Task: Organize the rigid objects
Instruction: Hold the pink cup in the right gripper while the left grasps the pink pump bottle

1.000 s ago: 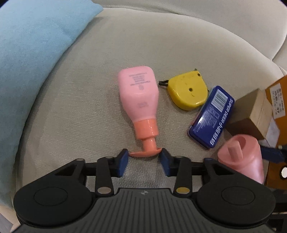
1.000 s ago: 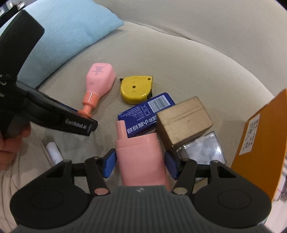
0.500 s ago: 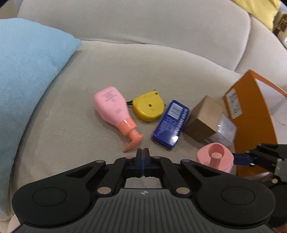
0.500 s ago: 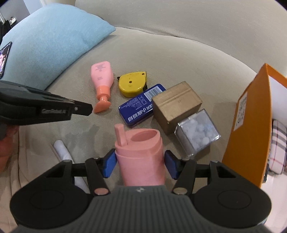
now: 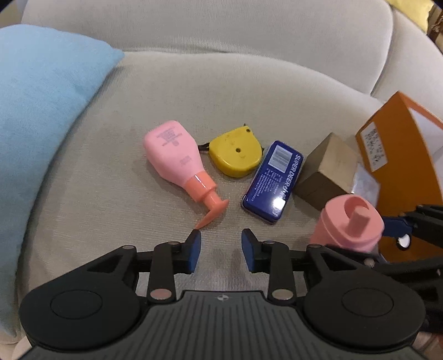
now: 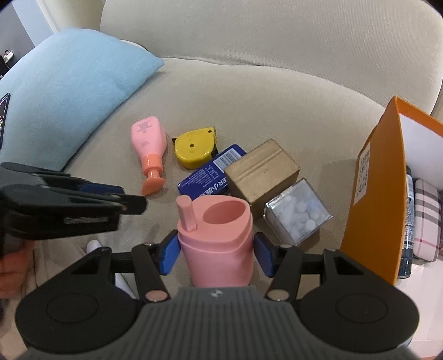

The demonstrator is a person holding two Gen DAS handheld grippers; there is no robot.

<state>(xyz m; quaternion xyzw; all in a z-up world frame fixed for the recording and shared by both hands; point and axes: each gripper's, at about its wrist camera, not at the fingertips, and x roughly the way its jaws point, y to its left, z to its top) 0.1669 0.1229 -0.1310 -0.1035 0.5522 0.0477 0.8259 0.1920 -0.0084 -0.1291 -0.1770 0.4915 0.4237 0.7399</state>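
My right gripper [image 6: 216, 256] is shut on a pink cup [image 6: 217, 238] with a spout and holds it above the sofa seat; the cup also shows in the left wrist view [image 5: 350, 223]. My left gripper [image 5: 221, 250] is open and empty, just short of the nozzle of a pink pump bottle [image 5: 180, 166] that lies on the seat. Right of the bottle lie a yellow tape measure [image 5: 235, 155], a blue tin [image 5: 272, 180], a brown box [image 5: 329, 171] and a clear box of white balls [image 6: 297, 211].
An orange open box [image 6: 373, 188] stands at the right, with a plaid case [image 6: 426, 218] inside. A light blue cushion [image 5: 38, 116] lies at the left. The sofa backrest [image 5: 207, 25] rises behind. A white roll [image 6: 92, 245] lies near the seat's front edge.
My left gripper shut briefly, then opened again and drew back from the pump bottle, whose nozzle now points toward me. My right gripper lifted the pink cup and pulled back.
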